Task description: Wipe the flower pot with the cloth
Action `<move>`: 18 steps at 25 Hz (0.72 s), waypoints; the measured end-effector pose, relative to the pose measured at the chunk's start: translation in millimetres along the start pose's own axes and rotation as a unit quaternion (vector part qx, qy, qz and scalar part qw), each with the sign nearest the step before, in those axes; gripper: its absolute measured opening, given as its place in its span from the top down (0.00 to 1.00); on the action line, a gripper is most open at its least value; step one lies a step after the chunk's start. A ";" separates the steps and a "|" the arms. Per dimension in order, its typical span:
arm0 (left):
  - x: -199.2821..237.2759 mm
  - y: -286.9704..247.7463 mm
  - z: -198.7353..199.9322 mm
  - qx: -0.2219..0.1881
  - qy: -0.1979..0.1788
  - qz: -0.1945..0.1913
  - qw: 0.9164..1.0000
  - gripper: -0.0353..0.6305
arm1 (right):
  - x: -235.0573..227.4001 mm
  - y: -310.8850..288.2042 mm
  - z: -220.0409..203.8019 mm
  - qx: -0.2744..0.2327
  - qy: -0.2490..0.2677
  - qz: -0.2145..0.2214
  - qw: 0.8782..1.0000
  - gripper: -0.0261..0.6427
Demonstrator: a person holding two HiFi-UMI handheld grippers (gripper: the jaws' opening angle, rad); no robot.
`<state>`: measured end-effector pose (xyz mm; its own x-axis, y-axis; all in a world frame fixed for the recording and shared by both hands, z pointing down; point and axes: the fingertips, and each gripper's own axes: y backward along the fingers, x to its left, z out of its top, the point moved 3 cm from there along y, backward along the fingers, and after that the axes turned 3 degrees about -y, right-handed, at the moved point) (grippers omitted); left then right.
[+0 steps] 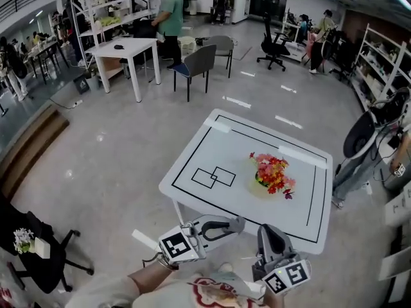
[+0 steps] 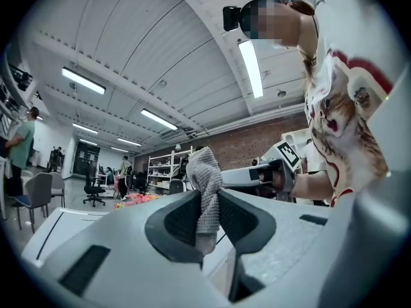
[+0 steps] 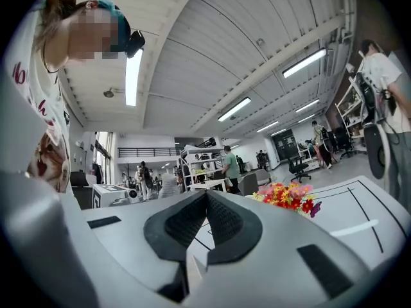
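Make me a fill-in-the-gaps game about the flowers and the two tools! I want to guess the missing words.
1. The left tool is pinching a grey ____.
2. The flower pot stands on a white ____ with black lines.
3. The right tool is shut and holds ____.

Missing words: cloth; table; nothing.
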<state>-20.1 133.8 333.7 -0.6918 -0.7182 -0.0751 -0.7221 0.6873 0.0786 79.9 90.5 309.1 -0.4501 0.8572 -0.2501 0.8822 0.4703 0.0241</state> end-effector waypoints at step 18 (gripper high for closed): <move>-72.5 14.4 17.4 -0.017 0.011 -0.026 0.999 0.84 | 51.6 67.9 -17.0 0.006 0.028 -0.047 0.998 0.96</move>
<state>19.6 197.5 323.0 -0.6533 -0.7549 -0.0577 -0.7557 0.6456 0.1099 114.2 170.2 314.2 -0.5378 0.8201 -0.1953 0.8371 0.5470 -0.0081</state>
